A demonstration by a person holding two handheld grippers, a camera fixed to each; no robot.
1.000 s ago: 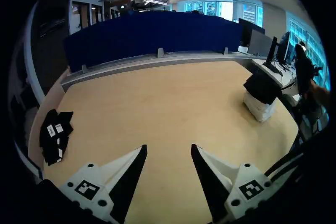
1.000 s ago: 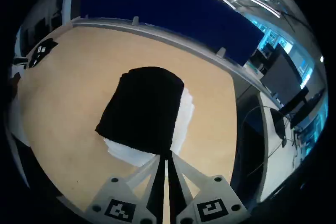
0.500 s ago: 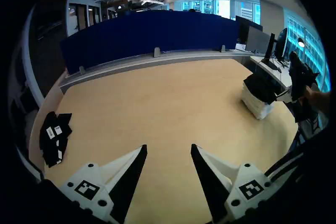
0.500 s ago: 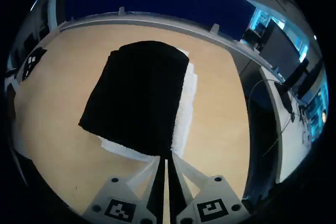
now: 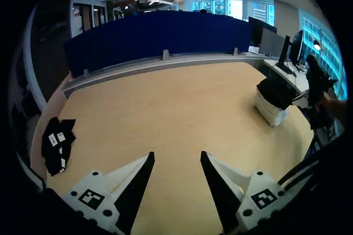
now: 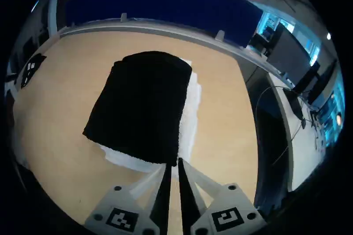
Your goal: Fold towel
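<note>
The black towel (image 6: 141,107) lies folded on top of a stack of white towels (image 6: 190,111), in the middle of the right gripper view. In the left gripper view the same stack sits at the far right of the wooden table (image 5: 176,98), near its edge.

The nearest marking is a square black-and-white marker (image 6: 125,219) on each of my gripper fingers (a pattern, not words). A black bundle (image 5: 57,144) at the left of the left gripper view carries small white tags (image 5: 56,137), whose print is too small to read.

My right gripper (image 6: 174,164) points forward and down at the near edge of the black towel. Its fingers are almost together, with a thin slit of table between them. The tips reach that edge, but I cannot tell whether they touch the cloth. At the far right of the left gripper view my hand (image 5: 334,104) holds this gripper just beside the stack.

My left gripper (image 5: 176,155) hovers over bare table at the bottom of its frame. Its fingers are spread wide with nothing between them, well apart from the towels.

A blue partition (image 5: 167,32) runs behind the table, with dark monitors (image 5: 271,43) at the upper right.
</note>
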